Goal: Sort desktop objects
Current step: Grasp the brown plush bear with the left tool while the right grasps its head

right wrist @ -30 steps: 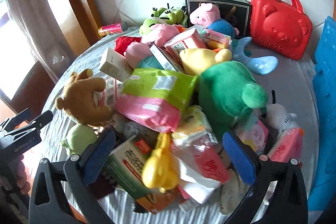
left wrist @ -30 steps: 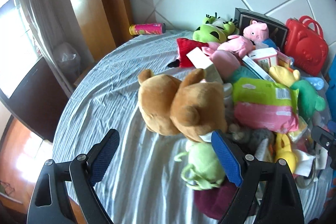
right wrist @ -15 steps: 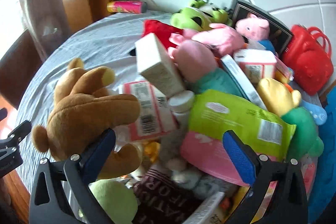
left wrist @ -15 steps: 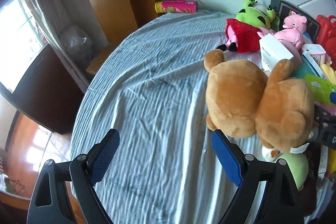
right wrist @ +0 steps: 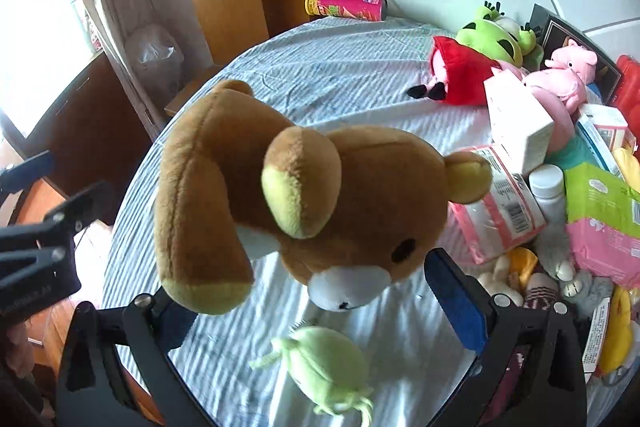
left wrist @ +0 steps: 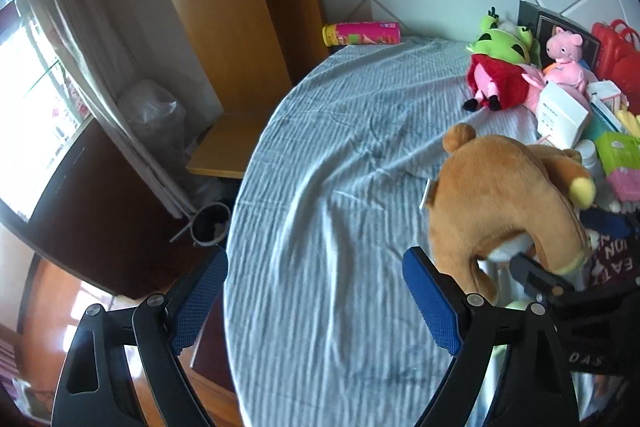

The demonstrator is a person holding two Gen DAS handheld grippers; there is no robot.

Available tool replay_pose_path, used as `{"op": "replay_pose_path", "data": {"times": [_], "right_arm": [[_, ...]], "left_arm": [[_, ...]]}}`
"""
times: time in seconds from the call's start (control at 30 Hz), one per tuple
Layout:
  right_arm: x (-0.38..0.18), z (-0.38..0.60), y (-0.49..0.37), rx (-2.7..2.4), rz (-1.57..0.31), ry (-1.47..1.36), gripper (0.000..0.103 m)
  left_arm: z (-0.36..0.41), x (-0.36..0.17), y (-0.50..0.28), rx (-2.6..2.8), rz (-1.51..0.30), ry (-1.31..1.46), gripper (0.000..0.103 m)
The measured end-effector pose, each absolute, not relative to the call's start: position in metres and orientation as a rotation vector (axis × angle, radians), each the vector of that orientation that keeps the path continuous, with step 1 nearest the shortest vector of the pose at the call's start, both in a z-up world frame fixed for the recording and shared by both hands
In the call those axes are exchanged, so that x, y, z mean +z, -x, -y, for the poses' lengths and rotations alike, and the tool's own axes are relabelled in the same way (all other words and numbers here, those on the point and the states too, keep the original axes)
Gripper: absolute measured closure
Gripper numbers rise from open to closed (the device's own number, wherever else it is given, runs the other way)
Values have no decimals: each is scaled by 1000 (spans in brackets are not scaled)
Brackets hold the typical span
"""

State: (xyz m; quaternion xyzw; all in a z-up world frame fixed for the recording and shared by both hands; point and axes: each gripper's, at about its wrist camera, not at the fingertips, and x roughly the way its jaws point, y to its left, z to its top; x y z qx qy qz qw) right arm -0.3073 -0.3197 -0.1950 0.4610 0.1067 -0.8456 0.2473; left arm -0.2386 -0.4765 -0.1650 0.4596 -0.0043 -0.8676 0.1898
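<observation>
A brown plush bear lies head-down at the left edge of a heap of toys and boxes; it also shows in the left wrist view. My right gripper is open, its blue pads either side of the bear's lower part, just short of it. A pale green plush lies on the cloth below the bear. My left gripper is open and empty over bare striped tablecloth, left of the bear.
A pink snack tube lies at the far table edge. A red plush, green frog plush, pink pig toys, white box, pill bottle and green-pink packet crowd the right. The table's left edge drops to the floor.
Both grippers have swung left. The right one has closed in on the brown bear, which now fills its view. The left one now faces bare cloth instead of the heap.
</observation>
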Motion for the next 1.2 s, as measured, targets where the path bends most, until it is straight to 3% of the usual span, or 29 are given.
{"op": "replay_pose_path", "data": {"times": [0.33,0.77,1.2], "right_arm": [[-167,351,348,-2435,-286,-1248,0],[-208,332,403,-2221,-220,-1398,0],[-224,376,397,-2057,-302,-1388,0]], "left_arm": [[493,-196,284,-2456,-49,-1403,13],[477,-220,309,-2326,-261,-1510,13],[470,-260,297,-2262,-306,-1567,13]]}}
